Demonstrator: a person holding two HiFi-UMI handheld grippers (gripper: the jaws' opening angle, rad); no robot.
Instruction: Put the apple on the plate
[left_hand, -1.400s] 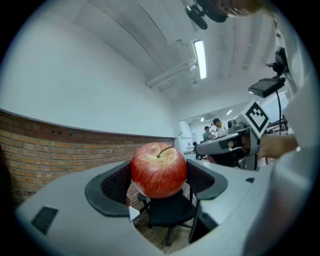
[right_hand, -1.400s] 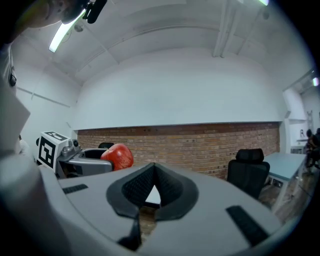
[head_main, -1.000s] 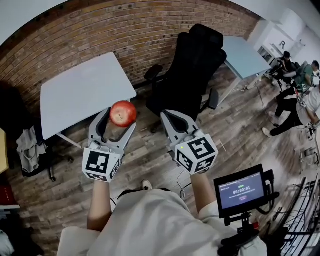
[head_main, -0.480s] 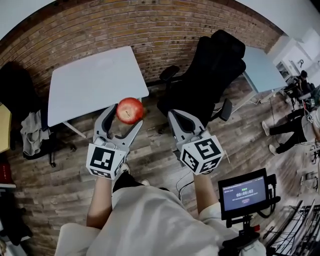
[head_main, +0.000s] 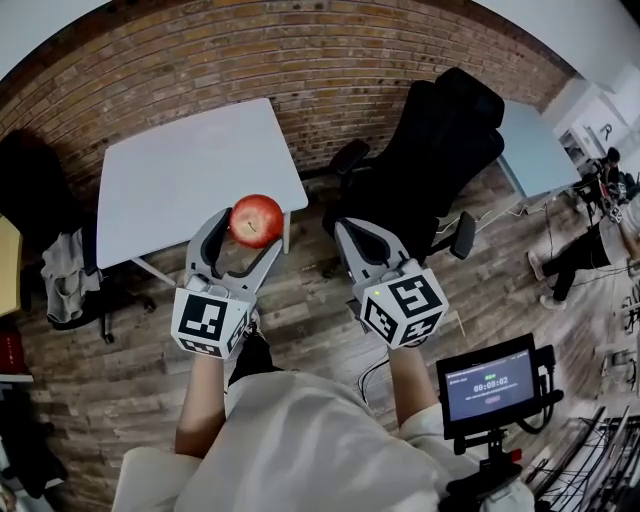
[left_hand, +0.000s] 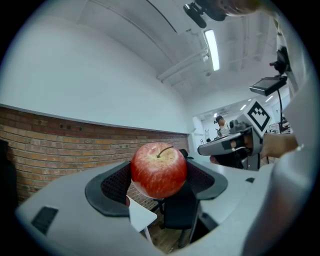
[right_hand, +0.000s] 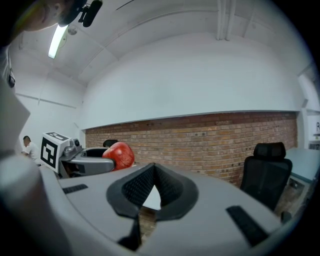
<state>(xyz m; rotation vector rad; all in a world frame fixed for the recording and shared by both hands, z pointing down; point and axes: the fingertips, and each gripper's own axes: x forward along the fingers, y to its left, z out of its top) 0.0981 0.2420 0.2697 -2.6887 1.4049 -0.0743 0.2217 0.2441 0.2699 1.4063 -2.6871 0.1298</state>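
Two grippers are raised in front of us above the wooden floor (head_main: 310, 300). Our left gripper (head_main: 243, 235) pinches the red apple (head_main: 256, 220) between its jaws, stem upward, so the fruit hangs in the air and rests on no surface. Our right gripper (head_main: 350, 235) is pressed together on nothing. No plate shows in any view. The white table (head_main: 190, 165) lies just ahead of the left gripper, nearer to it than to the right.

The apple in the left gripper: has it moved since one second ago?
Yes. The apple, held in the left gripper, was over the floor, short of the white table; now it overlaps the table's near edge.
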